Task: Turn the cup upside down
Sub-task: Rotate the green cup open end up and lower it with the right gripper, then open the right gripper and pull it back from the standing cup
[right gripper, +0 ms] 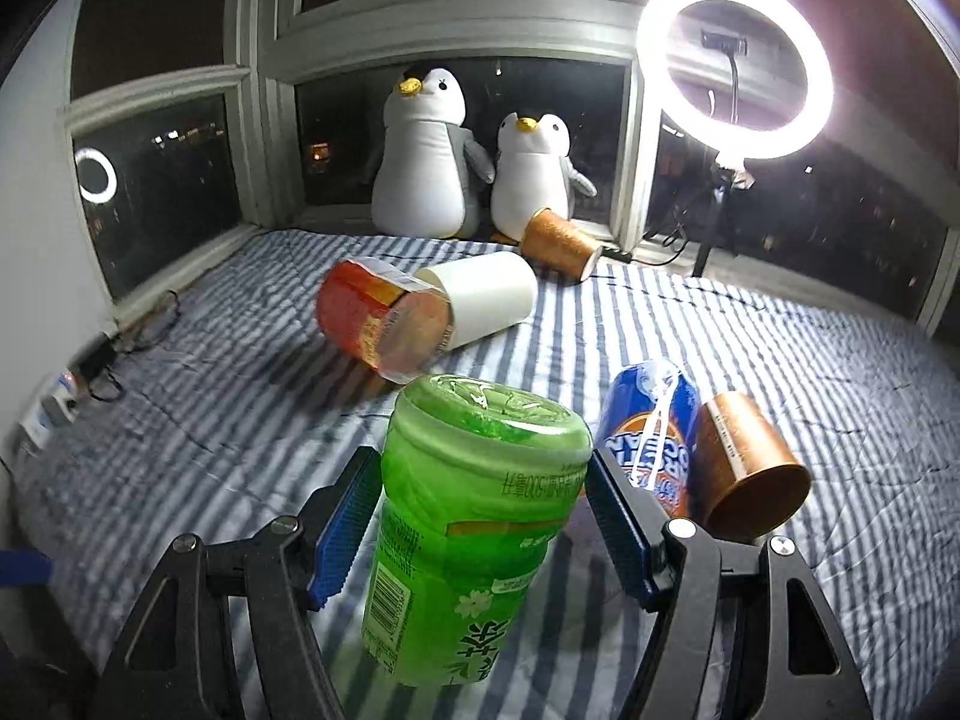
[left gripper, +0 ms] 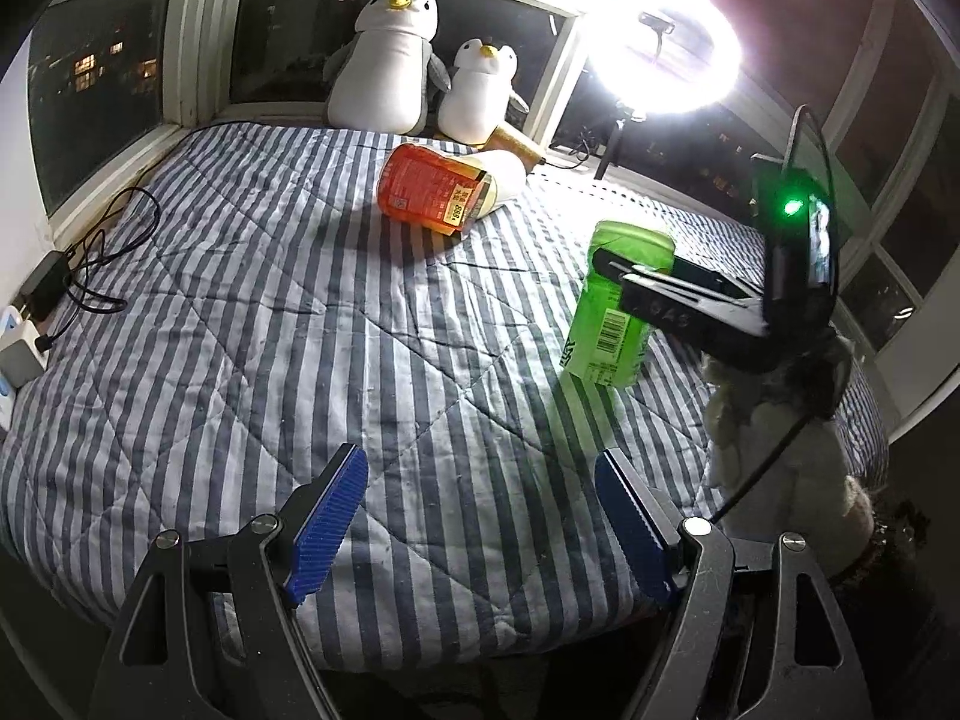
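Looking along the left gripper [left gripper: 480, 531], its two ribbed blue pads [left gripper: 329, 525] stand wide apart over the striped quilt [left gripper: 240, 330] with nothing between them. That quilt is soft, stitched in diamond lines, with grey-blue and white bands. Toward its right edge the right gripper [left gripper: 624, 279] reaches in from the side, its black fingers closed across the upper part of the green cup [left gripper: 618, 306], a translucent plastic cylinder with a printed barcode label, held tilted above the quilt. Near the far edge an orange cup [left gripper: 429, 189] lies on its side with a smooth white cup [left gripper: 504, 171] touching it behind. Two plush penguins [left gripper: 420, 72] sit at the far edge against the dark window, and a glaring ring light [left gripper: 663, 45] stands to their right. Black cables [left gripper: 102, 252] coil at the quilt's left edge.

From the right wrist, the green cup fills the foreground between the blue pads [right gripper: 345, 531]; both press its sides, and its moulded, glossy bottom faces up and away. Just beyond it to the right lie a blue printed cup [right gripper: 654, 438] and a copper-coloured metallic cup [right gripper: 750, 468], side by side and touching. A second copper cup [right gripper: 555, 240] lies tipped at the penguins' feet.
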`<state>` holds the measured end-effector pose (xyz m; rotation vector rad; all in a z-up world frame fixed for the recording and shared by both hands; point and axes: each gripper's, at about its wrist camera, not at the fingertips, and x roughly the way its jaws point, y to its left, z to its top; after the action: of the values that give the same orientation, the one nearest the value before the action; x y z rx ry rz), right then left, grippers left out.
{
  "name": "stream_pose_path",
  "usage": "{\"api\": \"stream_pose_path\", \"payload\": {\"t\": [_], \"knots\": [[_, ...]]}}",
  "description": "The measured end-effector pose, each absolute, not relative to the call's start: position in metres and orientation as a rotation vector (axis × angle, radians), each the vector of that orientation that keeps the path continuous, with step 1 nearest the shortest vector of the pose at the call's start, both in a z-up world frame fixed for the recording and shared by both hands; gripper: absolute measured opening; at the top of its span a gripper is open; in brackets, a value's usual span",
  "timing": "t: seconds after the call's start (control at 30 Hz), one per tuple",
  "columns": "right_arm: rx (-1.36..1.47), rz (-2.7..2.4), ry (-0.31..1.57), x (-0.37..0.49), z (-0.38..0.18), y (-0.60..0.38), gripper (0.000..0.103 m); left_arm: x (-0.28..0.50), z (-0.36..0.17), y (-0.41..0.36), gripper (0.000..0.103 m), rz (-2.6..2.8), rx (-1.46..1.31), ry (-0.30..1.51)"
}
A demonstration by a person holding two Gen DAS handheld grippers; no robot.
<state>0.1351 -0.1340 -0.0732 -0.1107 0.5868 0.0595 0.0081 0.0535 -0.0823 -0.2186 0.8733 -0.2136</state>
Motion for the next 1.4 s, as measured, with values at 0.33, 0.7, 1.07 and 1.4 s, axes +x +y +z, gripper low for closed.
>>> {"api": "stream_pose_path", "payload": {"t": [0.33,0.7,1.07,1.4], "knots": [[-0.162,0.043,0.534,0.113,-0.081,-0.127,0.066,0.011,-0.080,0.050,0.081,-0.215,-0.207,0.864],[-0.100,0.084,0.559,0.086,-0.083,-0.134,0.066,0.018,-0.072,0.034,0.081,-0.226,-0.145,0.835],[-0.050,0.135,0.564,0.069,-0.082,-0.137,0.066,0.027,-0.068,0.021,0.081,-0.226,-0.104,0.811],[-0.015,0.135,0.566,0.051,-0.077,-0.145,0.067,0.032,-0.059,0.012,0.081,-0.215,-0.084,0.764]]}}
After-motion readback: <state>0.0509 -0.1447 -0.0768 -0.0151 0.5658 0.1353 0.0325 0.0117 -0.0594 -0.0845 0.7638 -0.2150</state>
